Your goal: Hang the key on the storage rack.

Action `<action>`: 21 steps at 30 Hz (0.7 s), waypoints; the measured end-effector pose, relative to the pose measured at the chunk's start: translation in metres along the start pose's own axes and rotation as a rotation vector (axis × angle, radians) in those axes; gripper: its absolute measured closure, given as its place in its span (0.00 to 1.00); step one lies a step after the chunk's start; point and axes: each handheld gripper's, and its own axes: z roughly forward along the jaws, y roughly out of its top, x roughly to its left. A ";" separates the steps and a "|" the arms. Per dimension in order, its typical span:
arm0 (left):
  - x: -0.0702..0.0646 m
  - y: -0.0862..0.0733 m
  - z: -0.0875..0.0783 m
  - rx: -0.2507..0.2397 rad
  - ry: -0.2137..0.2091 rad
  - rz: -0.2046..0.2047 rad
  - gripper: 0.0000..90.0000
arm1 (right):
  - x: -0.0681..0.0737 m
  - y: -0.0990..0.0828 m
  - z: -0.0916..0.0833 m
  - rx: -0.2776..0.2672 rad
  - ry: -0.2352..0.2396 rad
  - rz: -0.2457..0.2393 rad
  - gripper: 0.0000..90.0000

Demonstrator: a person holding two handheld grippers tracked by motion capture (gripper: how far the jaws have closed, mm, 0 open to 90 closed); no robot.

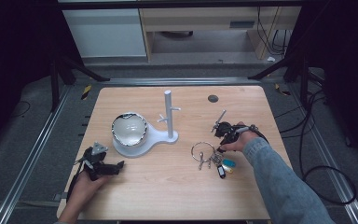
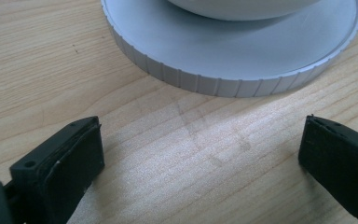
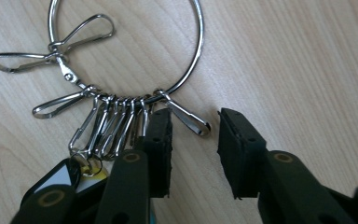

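Note:
A large metal key ring (image 1: 202, 150) with several snap hooks and coloured key tags (image 1: 227, 165) lies flat on the wooden table, right of centre. My right gripper (image 1: 220, 148) reaches down to it from the right. In the right gripper view the ring (image 3: 186, 70) lies just ahead, and the gripper (image 3: 193, 135) is open, its jaws a little apart on either side of one snap hook (image 3: 186, 116) without pressing it. My left gripper (image 1: 120, 166) rests low at the front left, open wide (image 2: 200, 144) with bare wood between its jaws.
A white stand (image 1: 168, 114) with a pegged post rises mid-table. Its round base (image 2: 233, 70) carries a shiny bowl (image 1: 129, 129) and lies just ahead of the left jaws. A dark round grommet (image 1: 213, 98) sits near the far edge. Cables trail off the table's right side.

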 end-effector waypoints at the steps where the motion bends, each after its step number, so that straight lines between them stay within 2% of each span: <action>1: 0.000 0.000 0.000 0.000 0.000 0.000 0.00 | 0.001 0.001 0.001 0.005 0.005 -0.010 0.74; 8: 0.000 0.000 0.000 0.000 0.000 0.000 0.00 | 0.003 0.003 0.005 0.034 0.019 -0.035 0.85; 9: 0.000 0.000 0.000 0.000 0.000 -0.001 0.00 | 0.004 0.003 0.005 0.039 0.025 -0.041 0.89; 13: 0.000 0.000 0.000 0.000 0.000 0.000 0.00 | 0.004 0.003 0.003 0.039 0.037 -0.036 0.98; 18: 0.000 0.000 0.000 0.000 0.000 0.000 0.00 | 0.003 -0.001 0.001 0.044 0.029 -0.027 0.98; 19: 0.000 0.000 0.000 0.000 0.000 0.000 0.00 | 0.000 -0.004 -0.002 0.050 0.011 -0.002 0.98; 21: 0.000 0.000 0.000 0.000 0.000 0.000 0.00 | -0.002 -0.006 -0.003 0.050 0.004 0.005 0.98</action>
